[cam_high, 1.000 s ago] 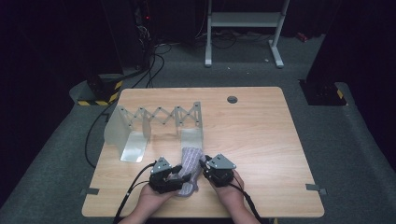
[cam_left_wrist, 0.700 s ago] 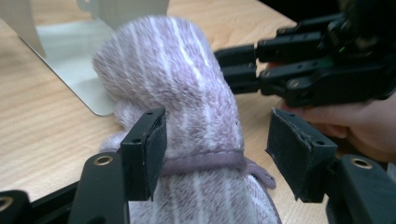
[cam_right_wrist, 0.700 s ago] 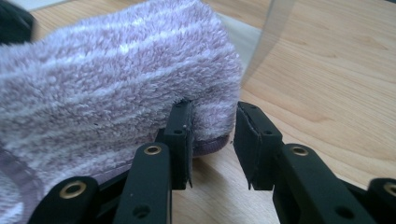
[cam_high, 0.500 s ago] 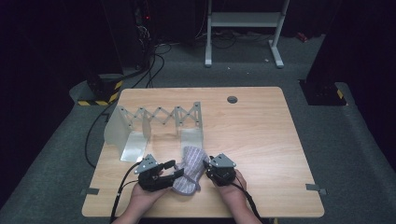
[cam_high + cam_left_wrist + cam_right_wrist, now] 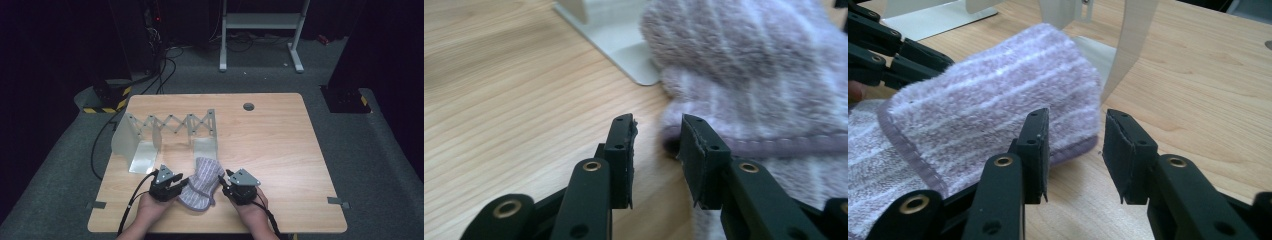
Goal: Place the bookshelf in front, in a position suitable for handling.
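Both sets of jaws gape empty; your left gripper (image 5: 176,186) just narrowed beside the towel (image 5: 202,182) hem, right gripper (image 5: 226,186) widening. Might snag only one layer, I think.

The towel (image 5: 202,184) is pale lilac terry crossed by faint white stripes, with a darker purple stitched hem. Both claws, the left claw (image 5: 656,150) and the right claw (image 5: 1075,150), are matt black with brass-coloured rivets. The desk (image 5: 280,145) is light wood grain. The folding rack (image 5: 165,131) on it is pale silver-grey.
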The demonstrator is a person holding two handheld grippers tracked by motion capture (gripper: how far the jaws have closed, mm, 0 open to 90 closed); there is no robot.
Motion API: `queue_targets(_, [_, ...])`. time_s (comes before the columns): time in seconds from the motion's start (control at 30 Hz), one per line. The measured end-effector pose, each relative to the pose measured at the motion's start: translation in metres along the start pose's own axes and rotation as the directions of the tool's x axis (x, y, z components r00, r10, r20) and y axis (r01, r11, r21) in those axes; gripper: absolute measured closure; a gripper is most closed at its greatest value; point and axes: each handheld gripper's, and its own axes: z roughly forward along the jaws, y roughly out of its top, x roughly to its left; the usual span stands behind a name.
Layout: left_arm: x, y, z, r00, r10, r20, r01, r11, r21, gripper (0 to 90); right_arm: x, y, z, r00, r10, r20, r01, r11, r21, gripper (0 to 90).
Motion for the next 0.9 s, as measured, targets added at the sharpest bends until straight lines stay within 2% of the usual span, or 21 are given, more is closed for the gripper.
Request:
queue_targets(0.17, [-0.010,0.000,0.002,0.9990,0.020,0.040,-0.020,0.9998,0.007,66.4,0.001,0.000,0.000,1.0000,0.007,0.002,-0.007,1.0000,0.004,61.4])
queue_targets(0.3, [-0.022,0.003,0.005,0.9951,0.034,0.093,-0.034,0.9994,0.006,65.0,-0.003,-0.001,-0.006,0.9994,0.024,0.027,-0.024,0.9997,-0.003,60.6])
queue_targets(0.37, [-0.024,0.004,0.006,0.9939,0.040,0.103,-0.041,0.9991,0.005,64.5,-0.005,-0.002,-0.008,0.9990,0.030,0.033,-0.030,0.9995,-0.004,60.3])
queue_targets(0.47, [-0.034,0.007,0.010,0.9879,0.051,0.146,-0.052,0.9986,0.005,64.1,-0.008,-0.004,-0.016,0.9977,0.047,0.049,-0.046,0.9988,-0.015,58.6])
queue_targets(0.5, [-0.034,0.007,0.010,0.9879,0.051,0.146,-0.052,0.9986,0.005,63.8,-0.008,-0.004,-0.016,0.9977,0.047,0.049,-0.046,0.9988,-0.015,58.6])
queue_targets(0.53, [-0.040,0.008,0.012,0.9840,0.054,0.170,-0.055,0.9985,0.004,63.5,-0.008,-0.004,-0.020,0.9973,0.049,0.054,-0.048,0.9986,-0.022,57.4])
queue_targets(0.57, [-0.040,0.008,0.012,0.9840,0.054,0.170,-0.055,0.9985,0.004,63.4,-0.008,-0.004,-0.020,0.9973,0.049,0.054,-0.048,0.9986,-0.022,57.4])
queue_targets(0.63, [-0.047,0.010,0.016,0.9780,0.071,0.196,-0.073,0.9973,0.003,62.4,-0.007,-0.005,-0.026,0.9968,0.052,0.061,-0.050,0.9983,-0.030,56.8])
queue_targets(0.67, [-0.047,0.010,0.016,0.9780,0.071,0.196,-0.073,0.9973,0.003,61.4,-0.007,-0.005,-0.026,0.9968,0.052,0.061,-0.050,0.9983,-0.030,56.8])
queue_targets(0.77, [-0.055,0.012,0.021,0.9704,0.084,0.226,-0.085,0.9963,-0.001,59.0,-0.005,-0.007,-0.035,0.9959,0.060,0.068,-0.057,0.9974,-0.044,56.8])
queue_targets(0.8, [-0.055,0.012,0.021,0.9704,0.084,0.226,-0.085,0.9963,-0.001,59.1,-0.004,-0.007,-0.036,0.9959,0.063,0.064,-0.060,0.9970,-0.048,56.5])
queue_targets(0.9, [-0.060,0.014,0.025,0.9623,0.088,0.257,-0.091,0.9959,-0.002,58.8,-0.003,-0.008,-0.039,0.9960,0.067,0.059,-0.064,0.9967,-0.050,55.5])
